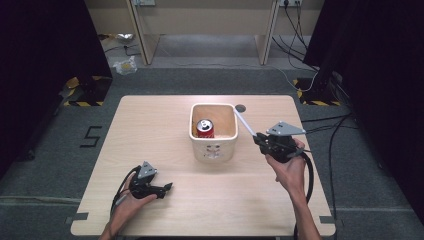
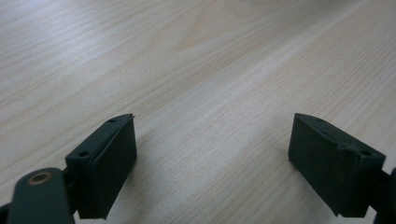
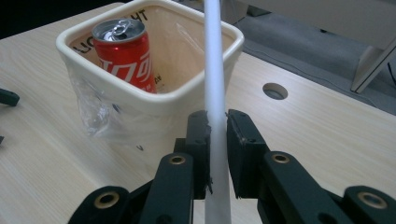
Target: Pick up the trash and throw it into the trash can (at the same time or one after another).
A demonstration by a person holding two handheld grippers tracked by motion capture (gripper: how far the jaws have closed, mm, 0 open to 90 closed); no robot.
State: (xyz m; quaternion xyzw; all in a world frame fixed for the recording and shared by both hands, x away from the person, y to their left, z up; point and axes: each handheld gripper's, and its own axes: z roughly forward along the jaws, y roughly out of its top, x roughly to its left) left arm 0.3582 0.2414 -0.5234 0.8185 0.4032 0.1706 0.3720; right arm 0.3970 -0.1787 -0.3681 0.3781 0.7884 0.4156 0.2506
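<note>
A white square bin [image 1: 213, 148] [image 3: 154, 102] stands mid-table with a red soda can [image 1: 205, 129] [image 3: 125, 53] upright inside it. My right gripper [image 1: 260, 139] [image 3: 215, 126] is shut on a long white straw [image 1: 244, 122] [image 3: 215, 88]. The straw slants up from the jaws toward the bin's right rim. My left gripper [image 1: 167, 187] [image 2: 212, 140] rests low over the wood near the table's front left. It is open, with bare tabletop between its jaws.
A round hole [image 1: 240, 108] [image 3: 275, 91] is cut in the wooden table [image 1: 165, 125] just behind the bin's right corner. Clear plastic film [image 3: 95, 119] clings to the bin's side. Cables [image 1: 327, 135] trail off the table's right side over the grey floor.
</note>
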